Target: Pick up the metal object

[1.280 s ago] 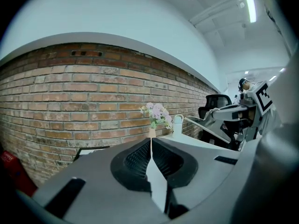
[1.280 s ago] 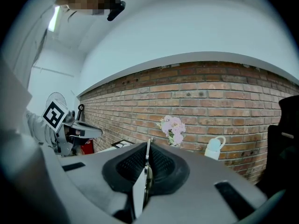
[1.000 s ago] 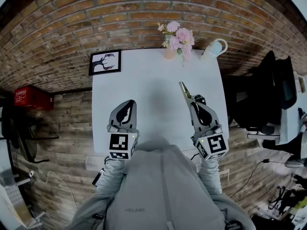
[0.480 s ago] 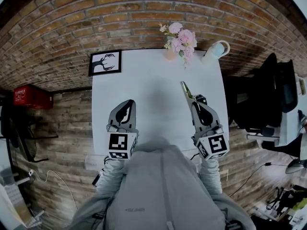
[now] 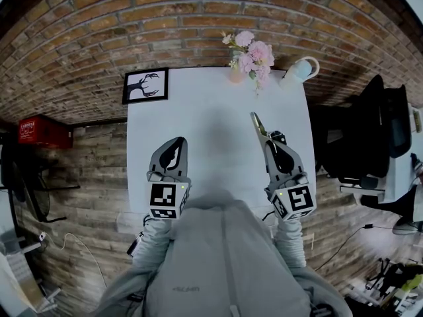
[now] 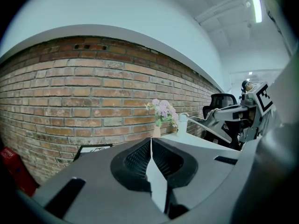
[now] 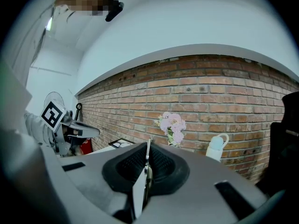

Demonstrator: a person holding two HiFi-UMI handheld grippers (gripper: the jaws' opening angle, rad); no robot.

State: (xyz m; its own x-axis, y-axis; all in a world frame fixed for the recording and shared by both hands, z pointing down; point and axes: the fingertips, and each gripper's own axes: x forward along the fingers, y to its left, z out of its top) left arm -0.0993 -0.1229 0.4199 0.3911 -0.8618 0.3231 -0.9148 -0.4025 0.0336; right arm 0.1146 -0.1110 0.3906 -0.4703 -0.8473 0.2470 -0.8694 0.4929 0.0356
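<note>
Vase (image 5: pixel 234 75) at far edge of table (image 5: pixel 198 111) holds pink flowers (image 5: pixel 251 50). Right gripper (image 5: pixel 267 136) pinches metal object (image 5: pixel 256 123) above table. Left gripper (image 5: pixel 176 141) jaws pressed together, empty.

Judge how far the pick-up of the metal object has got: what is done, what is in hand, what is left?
Done: the right gripper is shut on the metal object, whose thin edge shows between its jaws. In hand: it is held over the white table; how clear of it, I cannot tell. Left: little, perhaps raising it. The left gripper is shut and empty.
</note>
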